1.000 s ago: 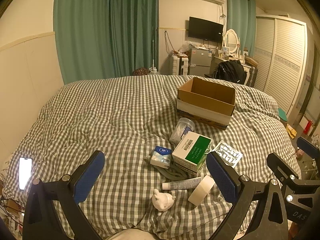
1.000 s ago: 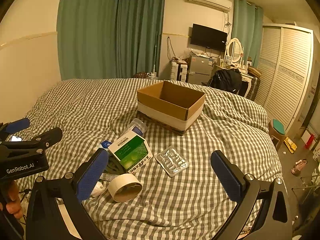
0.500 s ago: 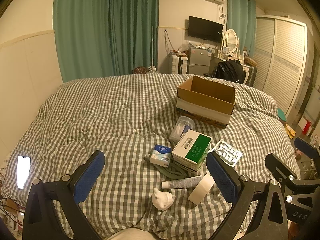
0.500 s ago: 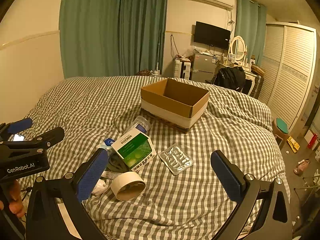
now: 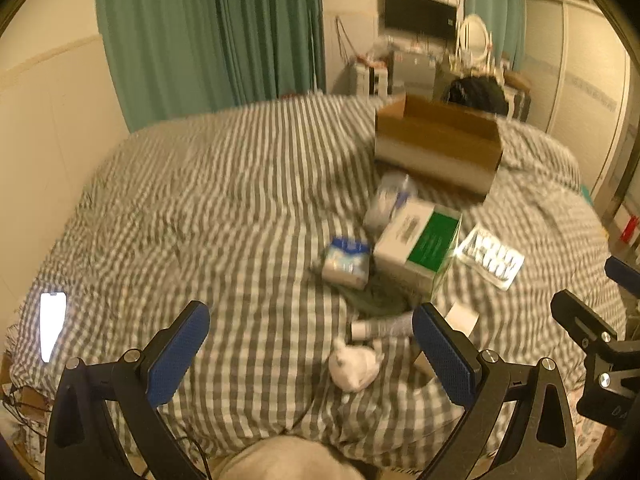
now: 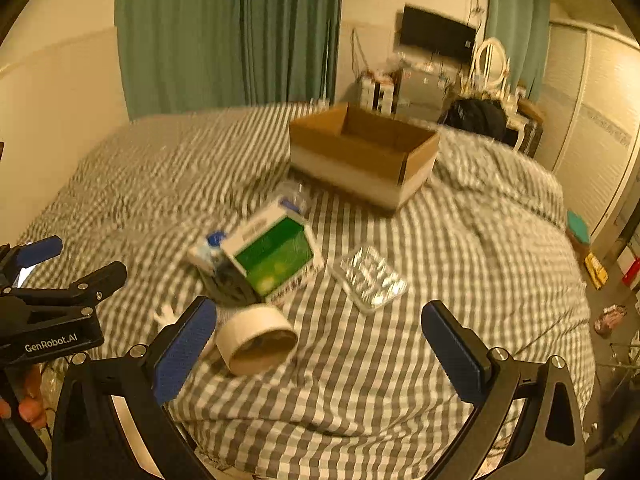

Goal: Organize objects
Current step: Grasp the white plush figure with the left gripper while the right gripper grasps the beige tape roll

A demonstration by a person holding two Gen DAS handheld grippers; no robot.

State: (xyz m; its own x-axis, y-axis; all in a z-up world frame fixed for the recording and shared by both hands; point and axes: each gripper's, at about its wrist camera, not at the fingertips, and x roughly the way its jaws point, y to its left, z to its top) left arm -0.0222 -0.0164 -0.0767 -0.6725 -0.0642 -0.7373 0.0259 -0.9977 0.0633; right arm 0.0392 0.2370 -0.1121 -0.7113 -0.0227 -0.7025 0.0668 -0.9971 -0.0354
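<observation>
Here, both the left tongs (image 5: 310,354) and right tongs (image 6: 318,346) are hanging spread wide, holding nothing, over the bed's (image 5: 224,208) near edge.

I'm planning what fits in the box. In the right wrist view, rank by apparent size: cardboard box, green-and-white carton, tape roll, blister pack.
1. cardboard box
2. green-and-white carton
3. tape roll and blister pack: alike; the roll is nearer, so unranked.

You are looking at a soft, matt grey-and-white checked cloth duvet (image 6: 460,280) carrying a brown corrugated cardboard box (image 6: 360,156) and a glossy green-and-white paper carton (image 6: 276,256). The silvery foil blister pack (image 6: 368,278) glints, beside a matt cream roll of paper tape (image 6: 256,334). Your black plastic grippers' fingers (image 6: 184,344) wear textured blue pads.
</observation>
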